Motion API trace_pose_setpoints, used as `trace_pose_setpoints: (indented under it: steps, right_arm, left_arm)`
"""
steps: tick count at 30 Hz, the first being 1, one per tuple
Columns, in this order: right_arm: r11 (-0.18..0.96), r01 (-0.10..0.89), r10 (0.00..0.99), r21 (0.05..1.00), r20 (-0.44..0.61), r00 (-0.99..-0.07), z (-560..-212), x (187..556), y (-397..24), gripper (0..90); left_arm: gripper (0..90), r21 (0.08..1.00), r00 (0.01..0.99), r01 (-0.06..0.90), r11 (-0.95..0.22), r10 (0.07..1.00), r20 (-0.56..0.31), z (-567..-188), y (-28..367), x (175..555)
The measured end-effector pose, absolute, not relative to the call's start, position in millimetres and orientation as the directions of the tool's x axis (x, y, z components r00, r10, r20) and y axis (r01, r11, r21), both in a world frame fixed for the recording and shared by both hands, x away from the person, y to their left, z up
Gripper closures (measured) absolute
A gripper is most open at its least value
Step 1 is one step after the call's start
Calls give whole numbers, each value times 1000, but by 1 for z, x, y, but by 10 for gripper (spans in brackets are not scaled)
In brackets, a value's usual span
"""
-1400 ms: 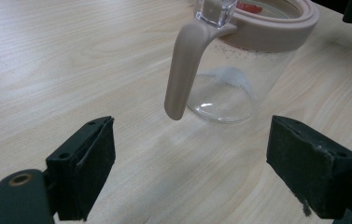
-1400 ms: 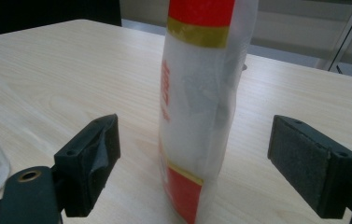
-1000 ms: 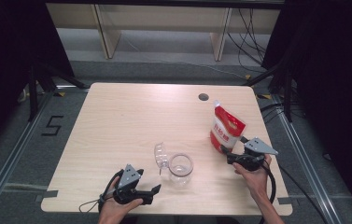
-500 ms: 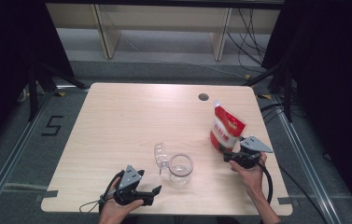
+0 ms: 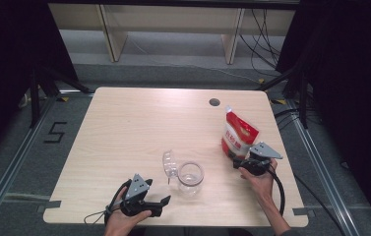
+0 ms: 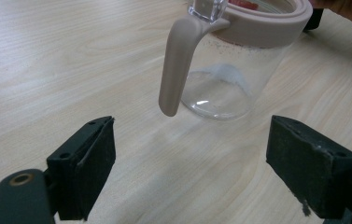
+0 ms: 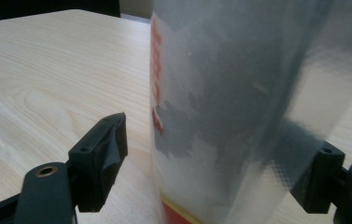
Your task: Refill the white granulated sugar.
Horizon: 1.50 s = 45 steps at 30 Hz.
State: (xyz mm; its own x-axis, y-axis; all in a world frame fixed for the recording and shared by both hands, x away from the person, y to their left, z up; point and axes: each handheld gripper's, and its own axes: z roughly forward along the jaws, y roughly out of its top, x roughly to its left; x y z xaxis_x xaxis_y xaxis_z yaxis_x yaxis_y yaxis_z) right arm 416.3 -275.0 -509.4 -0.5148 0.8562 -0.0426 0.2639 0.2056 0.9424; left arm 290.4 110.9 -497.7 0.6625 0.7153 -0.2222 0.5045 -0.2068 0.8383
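While red pouch (image 5: 238,136) stands between closing jaws, right gripper (image 7: 211,172) not yet clamped; left gripper (image 6: 190,163) released near jar (image 6: 234,60).

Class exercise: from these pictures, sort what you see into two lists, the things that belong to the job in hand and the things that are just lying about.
Part of the job:
- red pouch, standing, between the right gripper's closing jaws
- glass jar with its lid flipped open, in front of the open left gripper

Just there:
- table and its cable hole
- shelf frame behind
- floor cables
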Motion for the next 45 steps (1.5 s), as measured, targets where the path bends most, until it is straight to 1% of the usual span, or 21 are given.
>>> trace_pose_setpoints:
  steps: [6, 7, 8, 10, 12, 14, 15, 17, 19, 21, 23, 26, 29, 32, 33, 36, 37, 39, 40, 42, 45]
  right_arm:
    - [205, 252, 855, 946, -47, -517, -512, 420, -274, 249]
    - [186, 277, 860, 943, -20, -509, -513, 418, -272, 250]
    - [205, 262, 855, 943, -42, -517, -512, 420, -274, 252]
    - [168, 282, 864, 945, -4, -503, -513, 418, -271, 256]
    - [175, 250, 856, 952, -22, -516, -514, 422, -272, 260]
    - [178, 246, 854, 953, -25, -520, -513, 423, -273, 264]
    - [176, 247, 856, 953, -24, -517, -513, 424, -273, 271]
    - [173, 260, 853, 950, -12, -522, -512, 423, -272, 277]
    - [168, 233, 857, 958, -25, -515, -513, 425, -272, 288]
    - [169, 226, 860, 959, -32, -509, -513, 425, -272, 290]
    - [173, 234, 858, 957, -30, -513, -512, 426, -272, 295]
    - [153, 220, 859, 963, -20, -512, -513, 427, -271, 325]
    - [158, 216, 860, 963, -27, -510, -514, 428, -272, 344]
    - [155, 214, 860, 964, -25, -510, -514, 430, -272, 353]
    - [154, 212, 859, 965, -25, -511, -514, 430, -273, 354]
    - [142, 216, 863, 966, -14, -506, -514, 431, -272, 376]
    - [141, 234, 864, 962, -4, -504, -513, 430, -273, 394]
    - [136, 212, 852, 968, -5, -523, -515, 434, -274, 440]
    - [130, 217, 852, 967, 3, -523, -515, 434, -274, 466]
    - [129, 204, 851, 970, -3, -525, -515, 435, -272, 475]
    - [146, 198, 858, 969, -24, -513, -514, 433, -270, 491]
  left_arm:
    - [155, 840, 663, 493, -226, 724, -194, -497, 112, 291]
    - [155, 843, 667, 486, -230, 720, -189, -497, 112, 291]
    - [155, 839, 658, 505, -202, 719, -222, -497, 111, 290]
    - [155, 846, 660, 490, -212, 724, -201, -497, 111, 291]
    - [155, 841, 657, 497, -213, 725, -205, -497, 111, 290]
    - [155, 847, 673, 480, -229, 716, -188, -497, 112, 292]
    - [155, 842, 658, 500, -202, 721, -218, -497, 110, 291]
    - [155, 843, 658, 491, -219, 728, -194, -497, 111, 291]
    - [155, 841, 661, 498, -210, 720, -212, -497, 111, 290]
    - [155, 847, 670, 476, -235, 721, -177, -496, 112, 292]
    - [155, 842, 665, 493, -220, 719, -202, -497, 111, 291]
    - [155, 848, 669, 477, -233, 722, -178, -496, 112, 292]
    - [155, 841, 664, 495, -218, 719, -205, -497, 111, 290]
    - [155, 849, 671, 471, -239, 722, -170, -496, 113, 292]
    - [156, 844, 665, 489, -221, 720, -197, -497, 111, 291]
    - [155, 843, 667, 489, -224, 719, -195, -497, 112, 291]
    - [156, 849, 673, 473, -237, 719, -174, -496, 112, 292]
    - [156, 845, 669, 484, -229, 719, -188, -497, 112, 291]
    - [156, 847, 673, 474, -240, 719, -173, -496, 113, 291]
    - [156, 850, 670, 465, -246, 726, -156, -495, 114, 292]
    - [156, 850, 671, 470, -237, 722, -169, -496, 113, 292]
